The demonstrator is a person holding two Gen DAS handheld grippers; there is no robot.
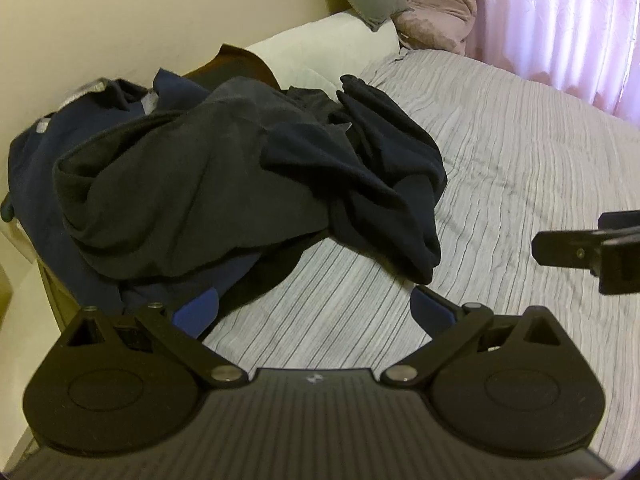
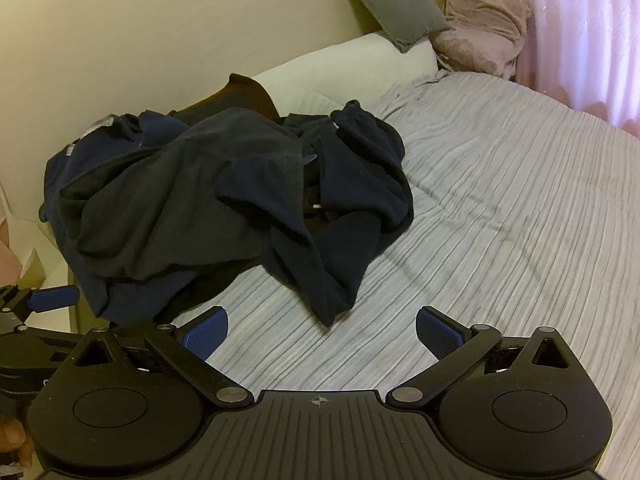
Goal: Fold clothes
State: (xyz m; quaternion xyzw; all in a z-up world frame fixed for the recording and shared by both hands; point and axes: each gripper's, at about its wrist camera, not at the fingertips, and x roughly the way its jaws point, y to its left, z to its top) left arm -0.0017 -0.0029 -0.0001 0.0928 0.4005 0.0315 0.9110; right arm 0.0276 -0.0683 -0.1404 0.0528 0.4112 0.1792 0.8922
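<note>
A heap of dark clothes [image 1: 224, 184] lies crumpled on the left side of a grey striped bed [image 1: 500, 168]: a charcoal garment on top, navy pieces under and beside it. In the right wrist view the same heap of clothes [image 2: 208, 200] sits ahead and to the left. My left gripper [image 1: 314, 312] stands open just short of the heap's near edge, nothing between its blue pads [image 1: 200, 312]. My right gripper [image 2: 322, 332] is open too, over bare bedspread [image 2: 500, 208] near a dangling navy sleeve [image 2: 332, 288]. Its black body [image 1: 588, 250] shows at the right edge of the left wrist view.
A cream wall [image 2: 160, 40] runs along the bed's left side. A white pillow [image 2: 352, 64], a grey cushion [image 2: 392, 8] and a pink blanket [image 2: 484, 28] sit at the head. Pink curtains [image 2: 580, 40] hang on the right. The left gripper's blue pad [image 2: 52, 298] shows at the left edge.
</note>
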